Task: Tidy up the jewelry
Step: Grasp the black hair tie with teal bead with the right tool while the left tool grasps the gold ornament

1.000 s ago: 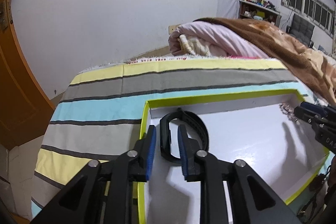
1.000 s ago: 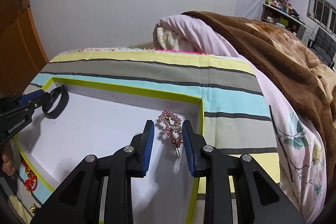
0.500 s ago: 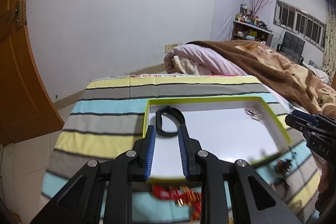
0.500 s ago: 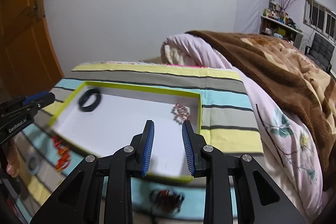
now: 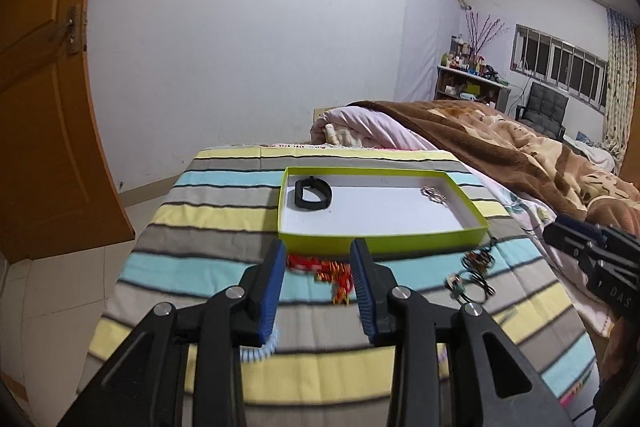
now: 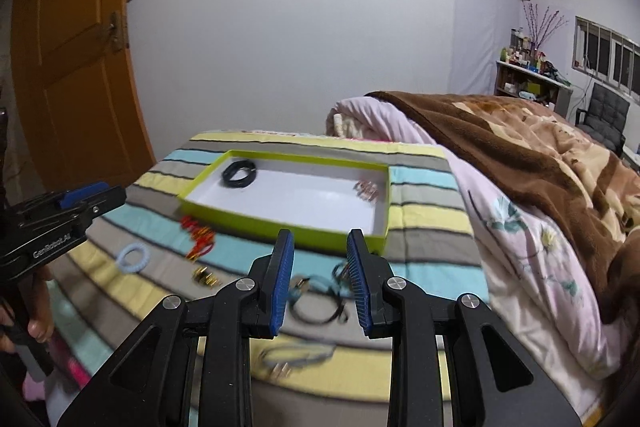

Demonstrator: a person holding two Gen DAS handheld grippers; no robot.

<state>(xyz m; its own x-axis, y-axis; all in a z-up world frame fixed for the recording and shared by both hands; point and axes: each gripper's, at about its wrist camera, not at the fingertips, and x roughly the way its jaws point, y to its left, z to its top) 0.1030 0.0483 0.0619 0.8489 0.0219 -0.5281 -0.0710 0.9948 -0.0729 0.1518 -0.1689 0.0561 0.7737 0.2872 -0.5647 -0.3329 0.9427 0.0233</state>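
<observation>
We're between picks: both the left gripper [image 5: 318, 283] and right gripper [image 6: 320, 281] hover with fingers apart, empty. The black band [image 5: 313, 192] and pink hairclip [image 6: 367, 190] sit in the green tray [image 6: 280, 225]; next we'd probably grab the red charm [image 5: 324, 269] off the bed.

Left wrist view: mounted behind the left gripper [image 5: 318, 281], facing forward and slightly down over the striped blanket [image 5: 208, 211] toward the green tray [image 5: 380, 239], from the near left edge of the bed. Right wrist view: mounted behind the right gripper [image 6: 320, 281], same forward heading, offset to the right, tray [image 6: 280, 223] seen obliquely. Both held above the bedding, well back from the tray. Shared: tray, blanket, loose jewelry, white wall, brown quilt [image 6: 520, 155]; each view catches the opposite gripper at its edge.
</observation>
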